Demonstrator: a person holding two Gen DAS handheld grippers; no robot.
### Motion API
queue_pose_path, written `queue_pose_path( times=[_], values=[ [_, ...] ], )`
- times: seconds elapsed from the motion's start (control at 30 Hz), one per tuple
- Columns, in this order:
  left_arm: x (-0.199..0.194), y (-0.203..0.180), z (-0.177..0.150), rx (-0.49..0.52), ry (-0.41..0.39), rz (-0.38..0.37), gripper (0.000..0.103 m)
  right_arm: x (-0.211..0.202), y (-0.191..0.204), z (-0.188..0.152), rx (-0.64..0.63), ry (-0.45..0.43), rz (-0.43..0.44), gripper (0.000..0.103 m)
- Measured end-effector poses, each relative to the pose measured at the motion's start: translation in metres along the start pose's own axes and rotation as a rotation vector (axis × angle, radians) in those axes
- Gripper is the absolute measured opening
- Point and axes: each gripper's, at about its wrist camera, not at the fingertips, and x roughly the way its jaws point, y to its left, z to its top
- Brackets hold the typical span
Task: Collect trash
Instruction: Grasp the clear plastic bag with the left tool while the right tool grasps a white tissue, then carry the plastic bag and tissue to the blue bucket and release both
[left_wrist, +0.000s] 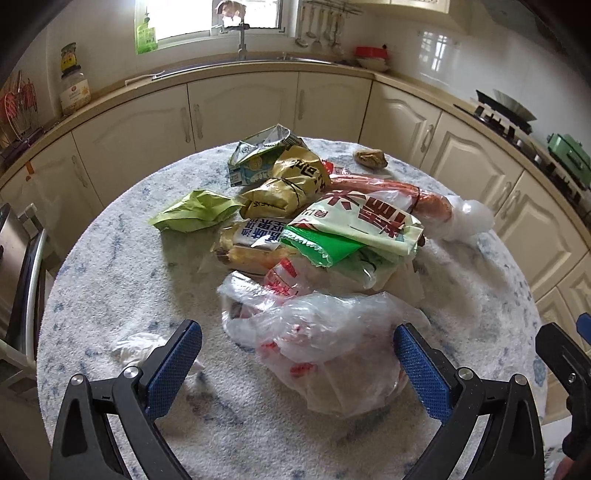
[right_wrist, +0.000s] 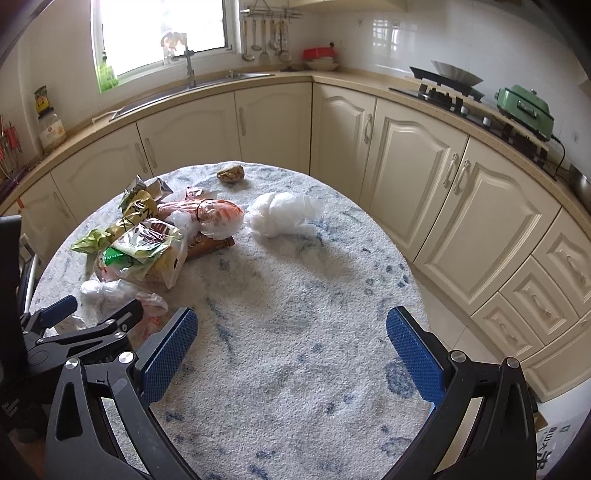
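Trash is piled toward the 10 o'clock side of the round table (right_wrist: 295, 332) with the fuzzy white-and-blue cover, as seen from the right wrist. Closest to the left gripper (left_wrist: 297, 363) is a crumpled clear plastic bag with red print (left_wrist: 325, 343), sitting right between the widely spread blue pads, with nothing pinched yet. That bag can be expected to be super light, floppy and kinda slippery, so a bunched fold near its middle would probably be the best spot to be grabbed; a flat edge would likely just slide out.

Behind it, at 12 o'clock, a heap of soft wrappers is stacked: a cream-and-green snack bag with red characters (left_wrist: 354, 225), a wrinkled yellow foil bag (left_wrist: 291, 181), a flattened blue-and-white drink carton (left_wrist: 258, 158) and a crumpled light-green wrapper (left_wrist: 192, 212). All should crush easily.

The right gripper (right_wrist: 291, 354) is also spread wide, over bare cover and holding nothing. A wadded white plastic bag (right_wrist: 284, 214) lies apart at its 12 o'clock.

What's under the heap can't be made out, and the small brown lump (right_wrist: 231, 173) at the far edge is too small to be identified.
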Motion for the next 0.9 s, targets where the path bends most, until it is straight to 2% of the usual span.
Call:
queue_pose_path(
  times=[0.03, 0.07, 0.13, 0.17, 0.2, 0.23, 0.4, 0.53, 0.7, 0.9],
  values=[
    [0.007, -0.001, 0.001, -0.002, 0.011, -0.024, 0.087, 0.002, 0.0, 0.0, 0.001, 0.003, 0.0, 0.103],
    [0.015, -0.001, 0.001, -0.006, 0.027, -0.055, 0.082, 0.004, 0.0, 0.0, 0.003, 0.006, 0.0, 0.103],
    [0.029, 0.001, 0.001, -0.035, 0.059, -0.141, 0.063, 0.006, 0.001, 0.001, 0.005, 0.009, 0.001, 0.103],
    [0.031, 0.0, 0.002, -0.027, 0.053, -0.143, 0.059, 0.006, 0.001, 0.001, 0.006, 0.01, -0.001, 0.103],
    [0.032, -0.001, 0.002, -0.014, 0.053, -0.157, 0.051, 0.006, 0.001, 0.001, 0.005, 0.011, -0.001, 0.103],
    [0.032, -0.002, 0.001, -0.007, 0.055, -0.166, 0.048, 0.006, 0.001, 0.001, 0.004, 0.009, -0.001, 0.103],
    [0.024, 0.009, -0.015, 0.009, 0.039, -0.178, 0.046, 0.003, 0.007, 0.0, -0.004, 0.002, 0.02, 0.103],
    [0.001, 0.03, -0.026, -0.018, 0.012, -0.16, 0.046, -0.002, 0.02, -0.003, -0.013, 0.005, 0.052, 0.103],
    [-0.04, 0.06, -0.036, -0.037, -0.054, -0.077, 0.046, -0.01, 0.047, -0.004, -0.047, -0.002, 0.103, 0.103],
    [-0.08, 0.098, -0.051, -0.071, -0.095, 0.029, 0.046, -0.012, 0.099, -0.009, -0.123, 0.009, 0.218, 0.103]
  ],
)
